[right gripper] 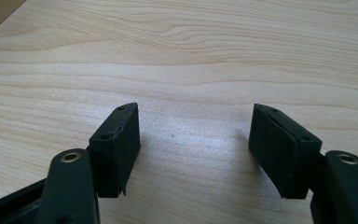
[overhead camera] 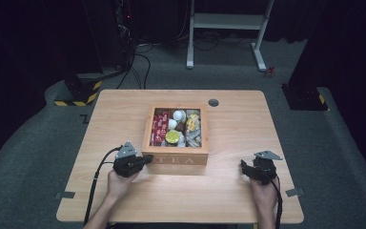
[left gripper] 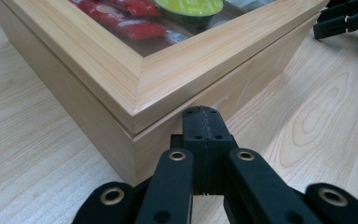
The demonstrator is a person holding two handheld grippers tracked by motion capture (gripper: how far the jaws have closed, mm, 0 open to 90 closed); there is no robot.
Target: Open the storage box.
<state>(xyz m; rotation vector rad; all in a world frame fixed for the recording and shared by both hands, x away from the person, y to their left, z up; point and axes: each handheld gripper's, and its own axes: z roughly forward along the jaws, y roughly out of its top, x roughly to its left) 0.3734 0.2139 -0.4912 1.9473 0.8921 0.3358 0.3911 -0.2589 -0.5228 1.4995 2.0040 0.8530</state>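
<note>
Both forearms are seen entering from the near table edge in the high view. Held level in the left hand, the left gripper (overhead camera: 145,160) is pointed at the near left corner of the box (overhead camera: 175,159), just below the lid seam; its black jaws are pressed together with nothing between them, and whether the tips touch the wood cannot be told. Well apart to the right, the right gripper (overhead camera: 244,167) is held low over the table (overhead camera: 233,124), its flat-padded jaws spread wide and empty. Pale smooth wood forms the square box, "TEA" is printed on its front, and red packets (overhead camera: 160,128) and round capsules are seen through its glazed lid.
</note>
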